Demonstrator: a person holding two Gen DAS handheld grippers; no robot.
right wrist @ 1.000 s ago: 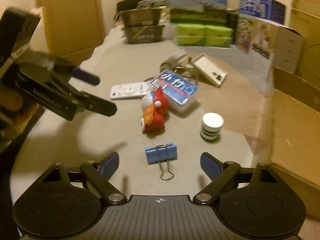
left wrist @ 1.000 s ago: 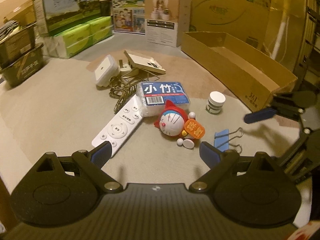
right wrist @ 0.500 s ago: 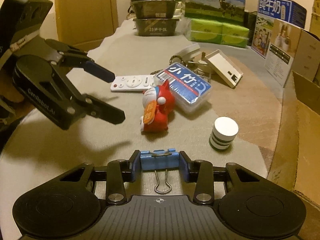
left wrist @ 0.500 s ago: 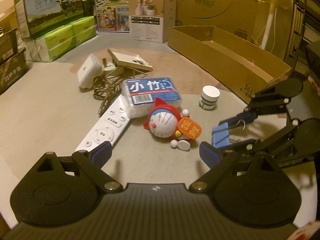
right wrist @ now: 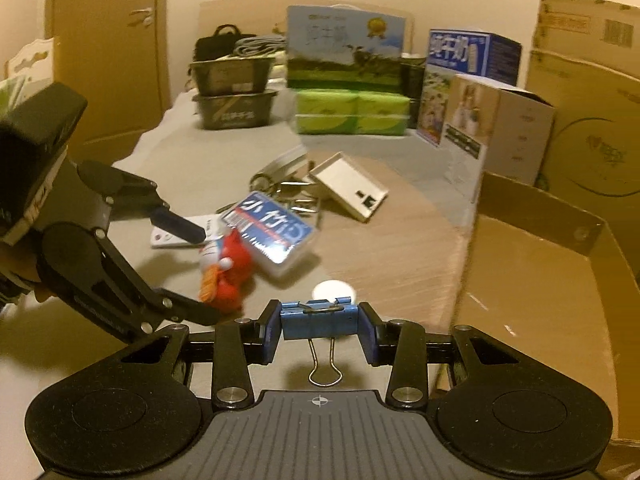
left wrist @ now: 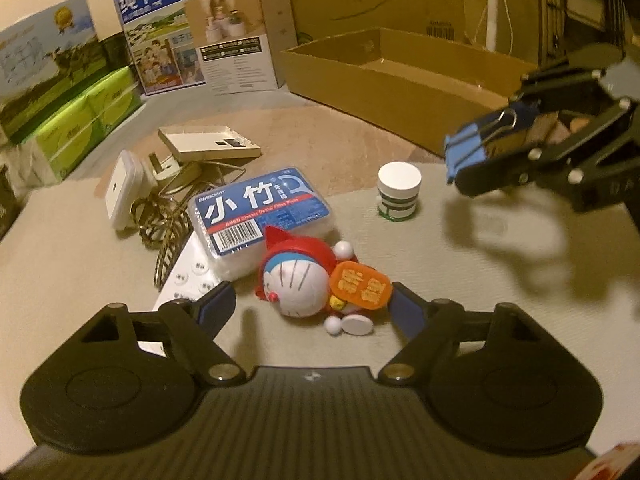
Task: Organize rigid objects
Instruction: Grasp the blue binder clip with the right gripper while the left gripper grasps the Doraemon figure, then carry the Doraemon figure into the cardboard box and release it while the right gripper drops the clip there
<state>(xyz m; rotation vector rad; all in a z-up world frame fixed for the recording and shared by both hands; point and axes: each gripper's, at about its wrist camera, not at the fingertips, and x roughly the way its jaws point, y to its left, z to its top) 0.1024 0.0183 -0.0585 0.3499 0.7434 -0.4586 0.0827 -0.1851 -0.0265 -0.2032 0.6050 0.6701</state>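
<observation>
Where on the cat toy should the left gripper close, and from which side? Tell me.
Grip the cat toy across its round white head, coming down from above and from the near side, where the left gripper already straddles it, jaws just closing but not touching yet. It lies on its side, leaning against the floss box. The orange sign and small feet look too thin to hold.

One binder clip (right wrist: 318, 322) (blue), one toy (left wrist: 304, 280), one jar (left wrist: 399, 192).
</observation>
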